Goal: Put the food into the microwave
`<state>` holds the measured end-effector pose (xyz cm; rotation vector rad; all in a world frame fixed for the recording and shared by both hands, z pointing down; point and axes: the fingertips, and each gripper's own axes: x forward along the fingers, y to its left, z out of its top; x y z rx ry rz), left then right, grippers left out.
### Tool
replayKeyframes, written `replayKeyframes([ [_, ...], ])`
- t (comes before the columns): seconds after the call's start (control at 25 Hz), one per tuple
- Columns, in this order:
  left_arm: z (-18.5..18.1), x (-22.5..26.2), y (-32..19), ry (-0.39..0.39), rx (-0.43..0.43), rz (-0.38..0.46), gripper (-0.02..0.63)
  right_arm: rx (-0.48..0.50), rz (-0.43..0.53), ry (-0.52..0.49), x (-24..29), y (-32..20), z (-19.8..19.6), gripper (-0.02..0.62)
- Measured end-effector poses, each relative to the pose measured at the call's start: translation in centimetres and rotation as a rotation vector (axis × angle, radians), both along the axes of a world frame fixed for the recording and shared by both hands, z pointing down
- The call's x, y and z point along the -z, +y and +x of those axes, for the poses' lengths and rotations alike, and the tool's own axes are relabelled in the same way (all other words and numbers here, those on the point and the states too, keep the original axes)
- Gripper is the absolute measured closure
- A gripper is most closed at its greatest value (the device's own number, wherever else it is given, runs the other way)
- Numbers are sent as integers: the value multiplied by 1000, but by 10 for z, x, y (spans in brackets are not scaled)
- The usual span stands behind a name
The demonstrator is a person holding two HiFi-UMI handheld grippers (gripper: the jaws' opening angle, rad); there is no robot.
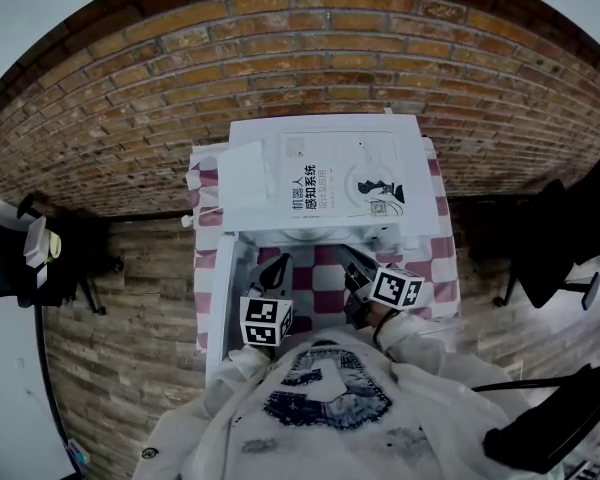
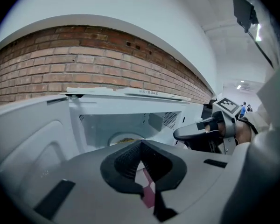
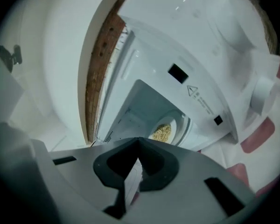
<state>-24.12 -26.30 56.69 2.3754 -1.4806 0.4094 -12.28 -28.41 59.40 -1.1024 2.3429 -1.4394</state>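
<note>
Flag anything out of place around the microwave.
Nothing looks spilled or damaged. The food sits inside the microwave, whose door is open. The only oddity is a book and a tilted sheet lying on top.

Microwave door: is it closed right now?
No, the microwave door stands swung open to the side, and the food shows plainly inside the oven.

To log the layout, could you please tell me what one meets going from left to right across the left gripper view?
Open microwave door → plate of food inside the cavity → right gripper.
</note>
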Motion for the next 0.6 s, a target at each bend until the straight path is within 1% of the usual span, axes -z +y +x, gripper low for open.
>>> replayKeyframes([
  [0.16, 3, 11, 3, -15, -18, 17, 598, 5, 102, 127, 24, 6, 8, 581],
  [0.32, 1, 27, 3, -12, -9, 39, 598, 12, 208, 246, 49, 13, 12, 581],
  [0.6, -4, 64, 6, -4, 6, 90, 598, 35, 351, 391, 93, 22, 12, 581],
])
